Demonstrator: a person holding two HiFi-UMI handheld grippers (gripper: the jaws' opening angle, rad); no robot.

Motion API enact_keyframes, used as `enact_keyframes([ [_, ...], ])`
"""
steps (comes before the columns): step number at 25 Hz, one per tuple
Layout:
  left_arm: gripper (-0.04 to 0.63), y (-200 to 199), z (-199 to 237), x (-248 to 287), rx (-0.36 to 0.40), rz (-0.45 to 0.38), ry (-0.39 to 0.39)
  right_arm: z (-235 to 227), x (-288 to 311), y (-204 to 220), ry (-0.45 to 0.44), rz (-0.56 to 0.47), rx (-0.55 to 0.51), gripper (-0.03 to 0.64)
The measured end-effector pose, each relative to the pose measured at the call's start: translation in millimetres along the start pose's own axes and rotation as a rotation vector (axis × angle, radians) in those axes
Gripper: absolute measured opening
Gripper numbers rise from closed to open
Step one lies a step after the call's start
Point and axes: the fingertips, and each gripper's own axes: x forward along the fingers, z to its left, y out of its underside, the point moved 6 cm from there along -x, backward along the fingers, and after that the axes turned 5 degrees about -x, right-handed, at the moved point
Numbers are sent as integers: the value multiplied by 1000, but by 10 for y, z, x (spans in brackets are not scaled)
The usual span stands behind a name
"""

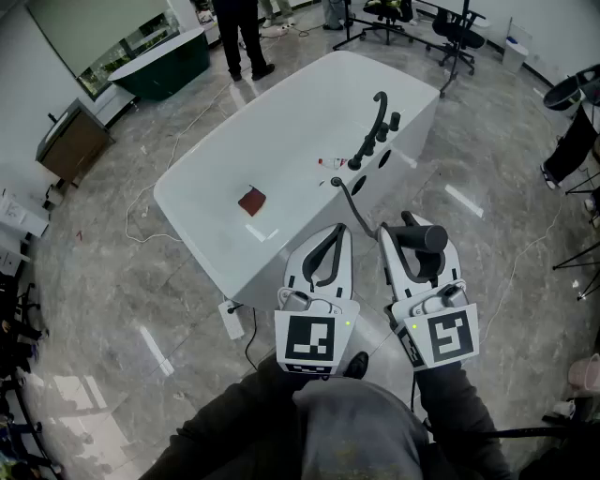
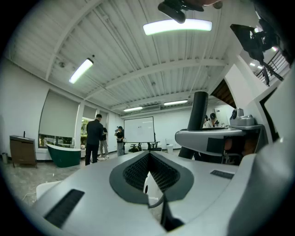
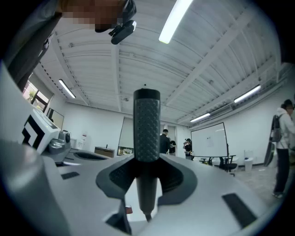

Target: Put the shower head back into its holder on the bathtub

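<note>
Standing by the person, I see the white bathtub [image 1: 202, 178] straight ahead at 12 o'clock, lying on a slant across the grey stone floor [image 1: 112, 309]. The right gripper [image 1: 412, 246] [image 3: 147, 173] is clamped on the shower head [image 1: 424, 236] [image 3: 147, 131]; its dark pads press both sides of the black, textured handle, which stands upright between them. The shower head is out of its place on the tub, held outside the tub just off its near end. A black hose [image 1: 354, 204] curves from it up to the tub rim. The black tap fittings [image 1: 378, 120] stand on that rim at about 11 o'clock from the right gripper.

The left gripper [image 1: 335, 234] [image 2: 150, 177] sits just beside the right one, at its 9 o'clock. Its jaws are together with nothing between them.

A small red thing [image 1: 251, 201] lies inside the tub, between 10 and 11 o'clock from the left gripper. Farther off, at about 11 o'clock, a dark green tub [image 1: 164, 66] [image 2: 64, 154] stands by the windows, with people [image 1: 242, 37] [image 2: 94, 138] near it. Office chairs [image 1: 455, 28] stand at 1 o'clock, and a wooden cabinet [image 1: 70, 145] [image 2: 23, 150] sits at 10 o'clock
</note>
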Motion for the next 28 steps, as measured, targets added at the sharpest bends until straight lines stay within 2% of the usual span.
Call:
enact_keyframes([
  [11, 3, 12, -177, 40, 10, 3, -7, -153, -103, 39, -9, -9, 26, 135],
  [19, 3, 90, -252, 2, 8, 12, -55, -260, -196, 53, -30, -25, 8, 135],
  [28, 3, 262, -83, 81, -14, 43, -94, -314, -39, -6, -62, -42, 10, 133],
])
